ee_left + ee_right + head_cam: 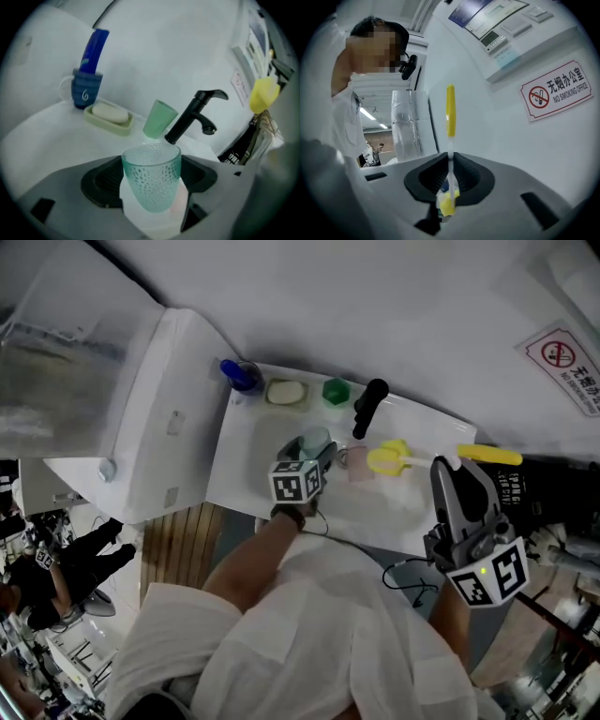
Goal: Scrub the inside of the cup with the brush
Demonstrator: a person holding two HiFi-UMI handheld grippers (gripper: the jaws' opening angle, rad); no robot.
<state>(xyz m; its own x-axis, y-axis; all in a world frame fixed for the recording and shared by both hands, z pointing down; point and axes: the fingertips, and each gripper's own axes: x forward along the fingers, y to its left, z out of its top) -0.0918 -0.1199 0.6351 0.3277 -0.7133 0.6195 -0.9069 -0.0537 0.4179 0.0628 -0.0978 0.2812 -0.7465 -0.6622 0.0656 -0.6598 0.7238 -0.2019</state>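
Left gripper [152, 177] clamps dimpled translucent green glass cup [151, 190], upright over white sink basin [242, 465], mouth kept free for access | right gripper [450, 161] pinches yellow-handled brush [450, 110] by its thin white neck, near the cup and outside it | scrubbing apparently not begun.

One clear cup [152, 180], one green cup [158, 119], one mug [86, 93], one soap dish [104, 125], one tap [192, 117], perhaps one brush [450, 112]

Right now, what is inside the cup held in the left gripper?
Nothing shows through the translucent cup in the left gripper: no brush. The brush is clamped in the right gripper, away from it. Its dimpled wall blurs any residue.
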